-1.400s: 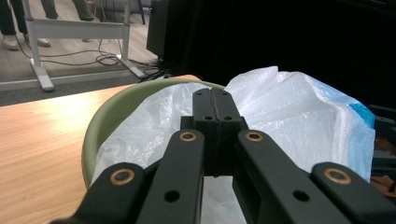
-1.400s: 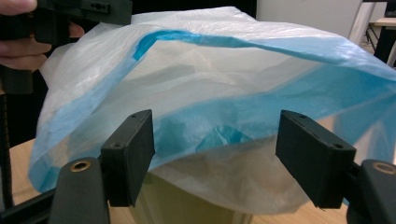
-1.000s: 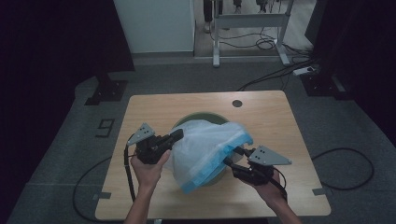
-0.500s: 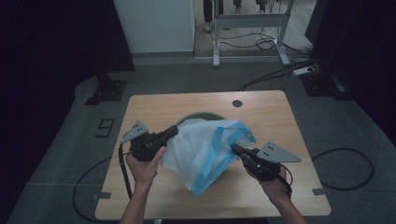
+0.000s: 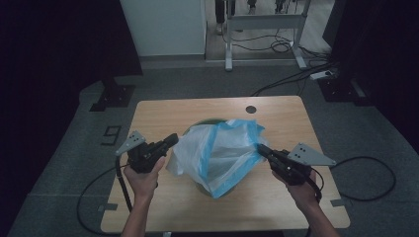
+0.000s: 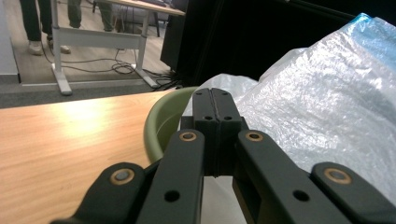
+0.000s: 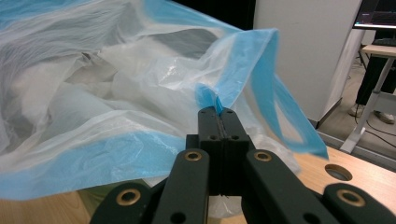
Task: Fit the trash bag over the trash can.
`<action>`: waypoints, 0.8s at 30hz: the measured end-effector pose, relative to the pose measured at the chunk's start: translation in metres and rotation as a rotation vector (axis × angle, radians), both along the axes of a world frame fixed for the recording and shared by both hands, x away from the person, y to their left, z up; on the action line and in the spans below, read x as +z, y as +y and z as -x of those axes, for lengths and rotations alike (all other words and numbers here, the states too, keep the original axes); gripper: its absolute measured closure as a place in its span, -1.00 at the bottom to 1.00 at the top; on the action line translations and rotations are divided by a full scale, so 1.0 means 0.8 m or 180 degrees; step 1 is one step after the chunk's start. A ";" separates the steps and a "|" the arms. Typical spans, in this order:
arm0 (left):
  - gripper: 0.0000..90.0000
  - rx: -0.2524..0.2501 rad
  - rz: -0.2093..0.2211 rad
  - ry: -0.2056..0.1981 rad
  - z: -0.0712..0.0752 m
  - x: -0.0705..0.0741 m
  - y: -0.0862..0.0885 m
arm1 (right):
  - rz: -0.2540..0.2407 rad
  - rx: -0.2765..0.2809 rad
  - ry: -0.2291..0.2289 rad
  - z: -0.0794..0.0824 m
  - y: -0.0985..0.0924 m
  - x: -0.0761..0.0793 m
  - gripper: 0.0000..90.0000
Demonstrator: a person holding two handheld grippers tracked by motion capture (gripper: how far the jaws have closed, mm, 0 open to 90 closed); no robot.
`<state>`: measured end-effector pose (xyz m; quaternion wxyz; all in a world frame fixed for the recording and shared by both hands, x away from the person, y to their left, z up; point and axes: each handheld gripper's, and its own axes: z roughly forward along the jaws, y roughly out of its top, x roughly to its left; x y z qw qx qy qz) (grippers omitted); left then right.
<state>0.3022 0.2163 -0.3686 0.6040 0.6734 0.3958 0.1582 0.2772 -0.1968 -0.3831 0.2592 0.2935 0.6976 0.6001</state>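
In the high view the plastic bag billows across the middle of the table, covering the green bowl and blocking any straight path between the left gripper and the right gripper, which pinch its opposite edges. Bare wood lies open along the upper edge, in the upper left corner and along the bottom edge. A small hole marks the upper right.

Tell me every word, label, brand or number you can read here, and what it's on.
None can be read.
Plastic bag: plain white film with a blue edge, no print.
Green bowl: no marking.
Table: bare wood.
Monitor in the right gripper view: something on its screen, too small to read.
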 end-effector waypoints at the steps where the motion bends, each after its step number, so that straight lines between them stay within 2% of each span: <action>1: 1.00 0.0008 -0.0002 0.0007 0.001 -0.002 0.003 | 0.0001 0.0000 0.0003 0.000 -0.001 -0.001 0.97; 3: 1.00 -0.0008 0.0001 0.0023 0.004 -0.005 0.006 | -0.0018 0.0021 0.0020 0.001 -0.003 -0.003 0.97; 6: 1.00 -0.0049 0.0013 -0.0074 0.008 0.001 0.005 | -0.0019 0.0052 0.0007 0.002 -0.001 -0.002 0.97; 7: 0.99 -0.0111 0.0033 -0.0087 0.009 0.005 0.004 | -0.0020 0.0065 0.0005 0.002 0.001 -0.001 0.97; 8: 0.81 -0.0158 0.0041 -0.0081 0.008 0.009 0.002 | -0.0017 0.0074 -0.0002 0.002 0.003 0.001 0.97; 12: 0.41 -0.0259 -0.0009 -0.0156 0.009 0.025 -0.008 | -0.0007 0.0123 -0.0017 0.001 0.009 0.006 0.97; 15: 0.01 -0.0375 -0.0089 -0.0037 0.004 0.030 -0.016 | 0.0002 0.0145 -0.0018 0.001 0.012 0.007 0.97; 18: -0.19 -0.0475 -0.0154 0.0048 -0.006 0.026 -0.022 | 0.0011 0.0167 -0.0022 0.002 0.014 0.007 0.97; 21: -0.24 -0.0550 -0.0240 0.0145 -0.013 0.021 -0.029 | 0.0019 0.0188 -0.0032 0.002 0.016 0.006 0.97; 23: -0.10 -0.0575 -0.0313 0.0165 -0.014 0.018 -0.032 | 0.0017 0.0189 -0.0033 0.002 0.016 0.007 0.97; 24: 0.03 -0.0594 -0.0359 0.0177 -0.015 0.015 -0.033 | 0.0013 0.0187 -0.0036 0.002 0.016 0.007 0.97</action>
